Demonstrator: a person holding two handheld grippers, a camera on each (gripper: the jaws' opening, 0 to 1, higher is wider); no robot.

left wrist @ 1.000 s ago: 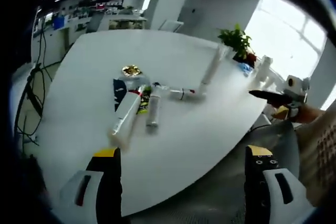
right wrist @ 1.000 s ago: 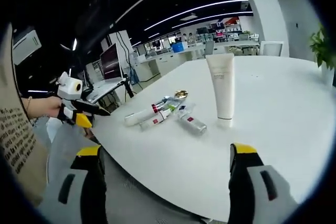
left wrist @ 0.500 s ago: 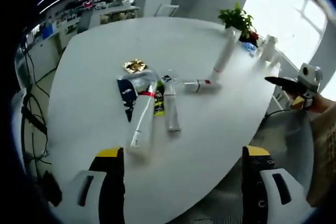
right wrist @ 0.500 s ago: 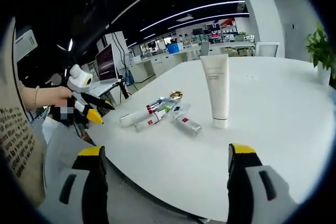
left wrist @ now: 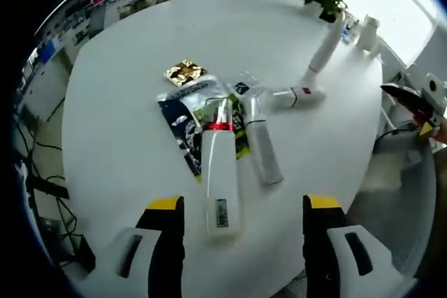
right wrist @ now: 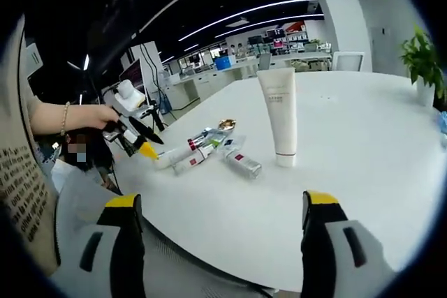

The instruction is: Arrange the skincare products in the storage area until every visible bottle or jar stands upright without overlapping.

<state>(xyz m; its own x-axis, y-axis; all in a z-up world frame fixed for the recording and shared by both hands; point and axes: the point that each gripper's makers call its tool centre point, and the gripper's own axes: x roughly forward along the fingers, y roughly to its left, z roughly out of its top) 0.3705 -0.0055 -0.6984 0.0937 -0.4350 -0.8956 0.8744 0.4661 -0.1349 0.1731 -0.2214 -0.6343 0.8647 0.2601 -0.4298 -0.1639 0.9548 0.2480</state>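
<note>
the left gripper hovers with its yellow-tipped jaws wide apart and holding nothing, straddling the near end of a white tube with a red band that lies flat on the round white table. just beside it lies a smaller clear tube, both partly over a dark printed sachet. farther off, a tall white tube stands upright on its cap. the right gripper is spread wide and empty, off the table's edge.
</note>
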